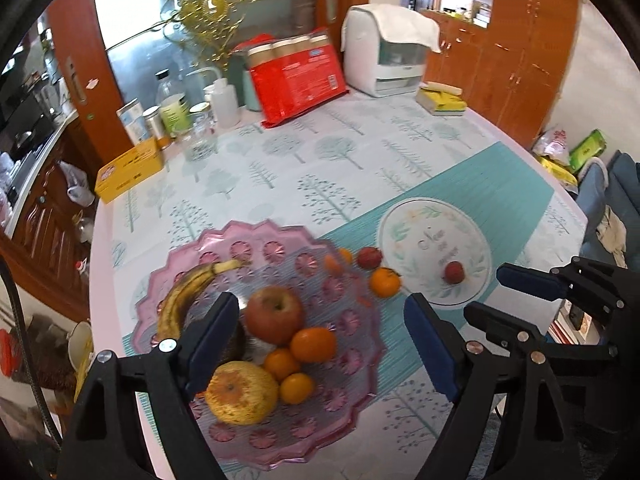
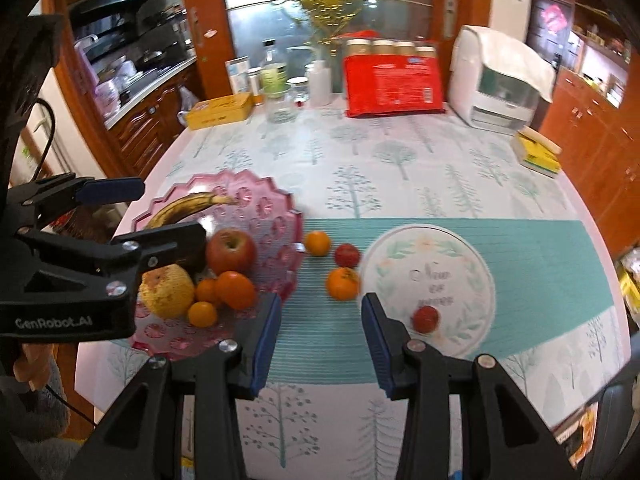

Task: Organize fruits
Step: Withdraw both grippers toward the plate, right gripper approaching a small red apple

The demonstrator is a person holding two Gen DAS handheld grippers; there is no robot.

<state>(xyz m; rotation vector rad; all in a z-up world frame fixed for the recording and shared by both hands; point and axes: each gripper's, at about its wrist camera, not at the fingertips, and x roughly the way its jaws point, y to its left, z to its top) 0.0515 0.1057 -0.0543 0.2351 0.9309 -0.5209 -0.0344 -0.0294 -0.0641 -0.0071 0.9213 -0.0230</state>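
Observation:
A pink scalloped bowl (image 1: 312,432) (image 2: 280,216) holds a banana (image 1: 188,292), a red apple (image 1: 274,314), a yellow pear (image 1: 240,392) and three oranges (image 1: 312,344). On the teal mat lie two loose oranges (image 2: 342,284) (image 2: 318,243) and a small red fruit (image 2: 347,255). A white round plate (image 1: 436,248) (image 2: 472,260) holds one small red fruit (image 1: 455,272) (image 2: 425,319). My left gripper (image 1: 324,344) is open above the bowl's fruit. My right gripper (image 2: 320,344) is open and empty above the mat, short of the loose fruit.
At the table's far side stand a red package (image 1: 298,76), a white appliance with a cloth (image 1: 384,48), bottles and jars (image 1: 176,108), a yellow box (image 1: 128,176) and a yellow sponge pack (image 1: 442,102). Wooden cabinets stand behind.

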